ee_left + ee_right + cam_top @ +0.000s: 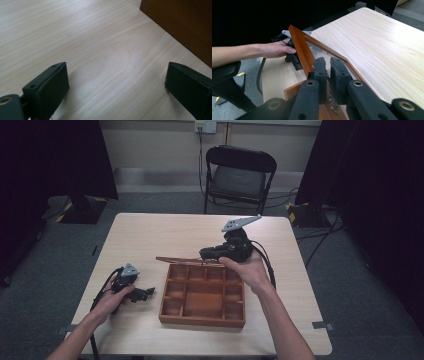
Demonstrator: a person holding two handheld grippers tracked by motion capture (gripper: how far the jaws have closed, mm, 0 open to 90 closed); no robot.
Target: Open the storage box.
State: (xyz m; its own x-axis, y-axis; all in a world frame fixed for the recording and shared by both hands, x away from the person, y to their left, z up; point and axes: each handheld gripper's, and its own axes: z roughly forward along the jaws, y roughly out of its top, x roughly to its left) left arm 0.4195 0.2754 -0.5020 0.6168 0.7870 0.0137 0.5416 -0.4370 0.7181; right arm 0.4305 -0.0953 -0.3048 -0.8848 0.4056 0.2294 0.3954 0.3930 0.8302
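A brown wooden box with several compartments sits on the table in the high view. Its lid, a thin wooden frame around a clear pane, is raised at the box's far edge. My right gripper is shut on the lid's frame, with the jaws pinched on its rim. My left gripper rests on the table just left of the box, open with nothing between its fingers. The box's side wall lies ahead of it to the right.
The light wooden table has bare room behind and left of the box. A black folding chair stands beyond the far edge. Dark curtains hang on both sides. The person's other hand holds the left gripper behind the lid.
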